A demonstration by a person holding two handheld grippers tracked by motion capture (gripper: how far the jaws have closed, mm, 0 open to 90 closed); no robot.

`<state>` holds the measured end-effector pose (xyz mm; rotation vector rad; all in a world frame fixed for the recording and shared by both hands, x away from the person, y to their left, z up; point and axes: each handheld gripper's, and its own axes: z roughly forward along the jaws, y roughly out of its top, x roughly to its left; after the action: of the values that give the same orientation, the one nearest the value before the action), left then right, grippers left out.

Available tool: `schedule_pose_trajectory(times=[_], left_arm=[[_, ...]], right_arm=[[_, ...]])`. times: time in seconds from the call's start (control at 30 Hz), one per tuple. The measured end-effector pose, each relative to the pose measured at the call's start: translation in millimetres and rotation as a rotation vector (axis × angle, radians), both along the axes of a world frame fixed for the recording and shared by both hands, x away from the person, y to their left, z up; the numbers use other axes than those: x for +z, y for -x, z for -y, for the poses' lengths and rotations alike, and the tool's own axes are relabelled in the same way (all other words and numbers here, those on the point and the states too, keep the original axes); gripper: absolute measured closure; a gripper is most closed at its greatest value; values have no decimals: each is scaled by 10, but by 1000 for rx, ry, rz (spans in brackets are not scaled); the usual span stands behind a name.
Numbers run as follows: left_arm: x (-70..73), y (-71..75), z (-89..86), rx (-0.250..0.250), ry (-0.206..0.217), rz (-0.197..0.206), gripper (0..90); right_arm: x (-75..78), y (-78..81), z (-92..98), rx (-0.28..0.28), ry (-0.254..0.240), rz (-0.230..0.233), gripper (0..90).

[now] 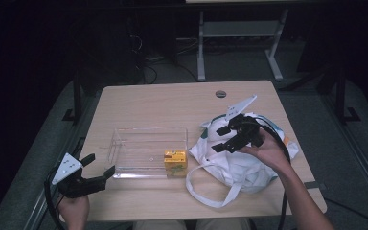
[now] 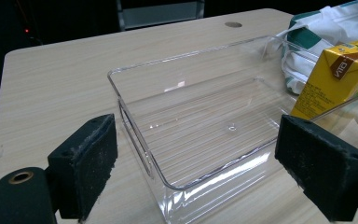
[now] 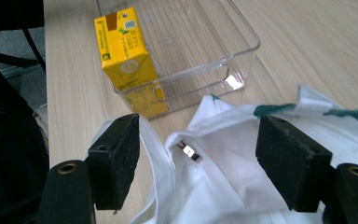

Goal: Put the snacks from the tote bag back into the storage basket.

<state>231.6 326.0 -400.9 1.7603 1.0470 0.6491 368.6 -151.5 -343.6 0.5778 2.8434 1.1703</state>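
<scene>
1 yellow drink carton (image 1: pixel 175 162) stands upright in the near right corner of the clear plastic bin (image 1: pixel 149 152), so that transfer is judged complete; whether more items remain in the white cloth bag (image 1: pixel 239 160) just beside the bin cannot be told. The left gripper (image 1: pixel 98 166) hangs off the bin's left end, jaws wide and empty. The right gripper (image 1: pixel 221 139) hovers above the bag, jaws likewise wide and empty.

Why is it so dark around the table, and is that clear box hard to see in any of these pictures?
High view: the room is dark, the table dimly lit, the clear box faint. Left gripper view: brighter, glare glints on the box's rim and floor. Right gripper view: the yellow carton is sharp, a highlight on the box's corner.
</scene>
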Motion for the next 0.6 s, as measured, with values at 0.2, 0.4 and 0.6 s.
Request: schedule_pose_trajectory(times=[0.2,0.4,0.6], left_arm=[[-4,0,9,0,0,0,126],[-10,-5,13,-2,2,0,126],[-6,0,-2,2,3,-1,126]], right_arm=[[-55,28,151,-23,-17,-7,301],[-104,63,259,-52,-16,-19,301],[-160,93,376,-74,-27,-29,305]])
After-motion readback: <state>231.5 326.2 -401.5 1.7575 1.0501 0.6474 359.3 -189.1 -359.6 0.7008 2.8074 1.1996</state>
